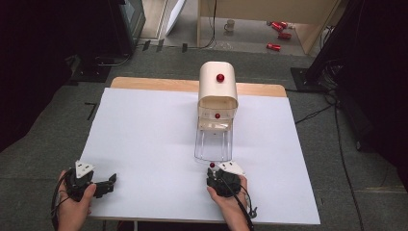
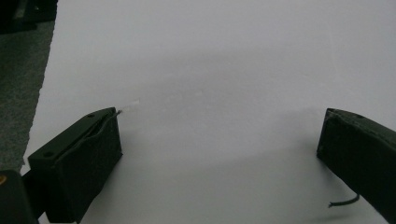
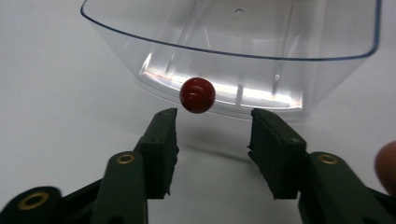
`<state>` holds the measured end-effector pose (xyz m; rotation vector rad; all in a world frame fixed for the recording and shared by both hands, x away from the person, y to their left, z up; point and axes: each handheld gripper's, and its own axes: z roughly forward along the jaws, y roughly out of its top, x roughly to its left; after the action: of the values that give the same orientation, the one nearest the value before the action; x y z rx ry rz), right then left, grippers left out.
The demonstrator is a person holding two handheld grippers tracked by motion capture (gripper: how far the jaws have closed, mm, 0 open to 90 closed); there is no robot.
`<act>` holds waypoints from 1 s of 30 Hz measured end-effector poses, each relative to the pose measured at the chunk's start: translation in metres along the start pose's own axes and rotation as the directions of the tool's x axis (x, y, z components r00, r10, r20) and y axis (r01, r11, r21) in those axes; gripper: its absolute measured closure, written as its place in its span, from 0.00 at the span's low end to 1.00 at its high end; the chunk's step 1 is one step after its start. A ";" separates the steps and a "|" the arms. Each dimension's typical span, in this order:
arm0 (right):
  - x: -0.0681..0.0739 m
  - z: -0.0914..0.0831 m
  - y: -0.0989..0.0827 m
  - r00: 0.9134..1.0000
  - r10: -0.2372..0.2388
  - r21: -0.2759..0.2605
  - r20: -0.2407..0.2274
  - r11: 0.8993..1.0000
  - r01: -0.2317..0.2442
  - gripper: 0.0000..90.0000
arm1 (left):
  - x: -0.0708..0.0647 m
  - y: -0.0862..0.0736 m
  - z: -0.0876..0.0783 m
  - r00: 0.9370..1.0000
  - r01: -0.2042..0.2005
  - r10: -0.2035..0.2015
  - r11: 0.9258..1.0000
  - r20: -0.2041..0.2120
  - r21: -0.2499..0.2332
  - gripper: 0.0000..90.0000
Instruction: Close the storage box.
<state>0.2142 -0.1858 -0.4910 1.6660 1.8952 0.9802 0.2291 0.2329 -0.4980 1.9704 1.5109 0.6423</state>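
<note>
Drawer (image 1: 213,143) of clear plastic, pulled out from the cream cabinet (image 1: 218,86), its red knob (image 3: 197,94) at twelve o'clock of the right gripper (image 3: 212,135), jaws released, nothing between. Left gripper (image 1: 111,180) at eight o'clock on the white sheet (image 1: 154,139), jaws wide apart, empty.

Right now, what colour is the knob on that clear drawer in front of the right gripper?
Dark glossy red. The knob on the clear drawer shows best in the right gripper view.
</note>
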 end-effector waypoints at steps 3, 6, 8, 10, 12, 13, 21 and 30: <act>0.004 0.003 0.000 1.000 -0.001 -0.005 -0.006 1.000 0.001 0.68 | 0.000 0.000 0.000 1.000 0.000 0.000 1.000 0.000 0.000 0.00; 0.005 0.004 0.000 1.000 -0.001 -0.015 -0.009 1.000 0.001 0.73 | 0.000 0.000 0.000 1.000 0.000 0.000 1.000 0.000 0.000 0.00; 0.005 0.005 0.000 1.000 0.003 -0.020 -0.003 1.000 -0.003 0.77 | 0.000 0.000 0.000 1.000 0.000 0.000 1.000 0.000 0.000 0.00; 0.005 0.006 0.000 1.000 0.002 -0.019 -0.009 1.000 -0.002 0.79 | 0.000 0.000 0.000 1.000 0.000 0.000 1.000 0.000 0.000 0.00; 0.006 0.006 0.000 1.000 -0.002 -0.021 -0.011 1.000 0.002 0.81 | 0.000 0.000 0.000 1.000 0.000 0.000 1.000 0.000 0.000 0.00; 0.006 0.006 0.001 1.000 -0.003 -0.024 -0.012 1.000 0.003 0.82 | 0.000 0.000 0.000 1.000 0.000 0.000 1.000 0.000 0.000 0.00; 0.005 0.003 0.002 1.000 0.008 -0.024 -0.019 1.000 -0.009 0.84 | 0.000 0.000 0.000 1.000 0.000 0.000 1.000 0.000 0.001 0.00; 0.003 -0.004 0.009 1.000 0.019 -0.049 -0.022 0.999 -0.020 0.84 | 0.000 0.000 0.000 1.000 0.000 0.000 1.000 0.000 0.001 0.00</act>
<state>0.2169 -0.1839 -0.4808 1.6556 1.8568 1.0483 0.2291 0.2329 -0.4980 1.9711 1.5108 0.6420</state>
